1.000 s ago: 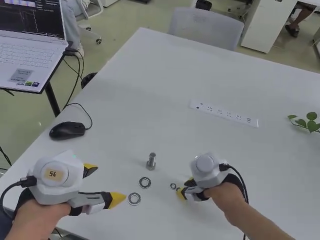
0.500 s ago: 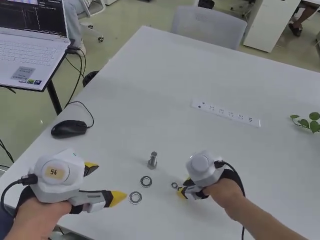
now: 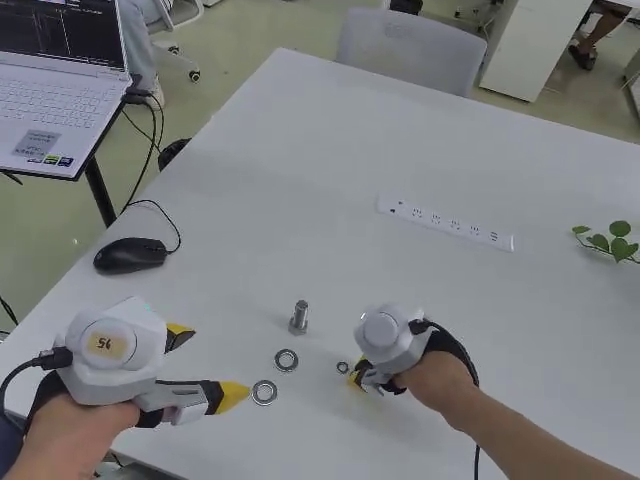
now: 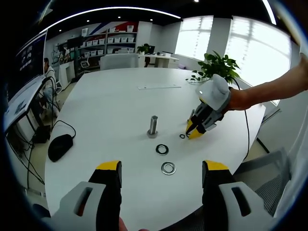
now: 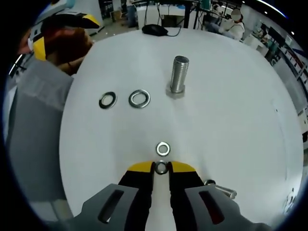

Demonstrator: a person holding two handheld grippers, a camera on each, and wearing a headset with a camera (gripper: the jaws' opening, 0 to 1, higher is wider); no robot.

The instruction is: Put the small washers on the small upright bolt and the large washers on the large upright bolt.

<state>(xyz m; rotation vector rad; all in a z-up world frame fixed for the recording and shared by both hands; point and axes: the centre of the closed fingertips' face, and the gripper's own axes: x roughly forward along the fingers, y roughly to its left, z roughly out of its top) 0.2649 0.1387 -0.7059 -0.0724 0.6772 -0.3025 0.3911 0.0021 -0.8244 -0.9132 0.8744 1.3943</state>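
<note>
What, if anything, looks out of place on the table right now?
The small bolt appears to lie on its side on the table, just beside the right gripper, which pinches a small washer. The large bolt stands upright. Nothing else looks odd.

obstacle: large upright bolt (image 3: 299,316), washers (image 3: 286,359) beside | free: tabletop (image 3: 330,150) beyond | far: power strip (image 3: 445,222)

Shiny metal washers (image 5: 139,98), threaded steel bolt (image 5: 177,74); matt white table (image 5: 231,96)
</note>
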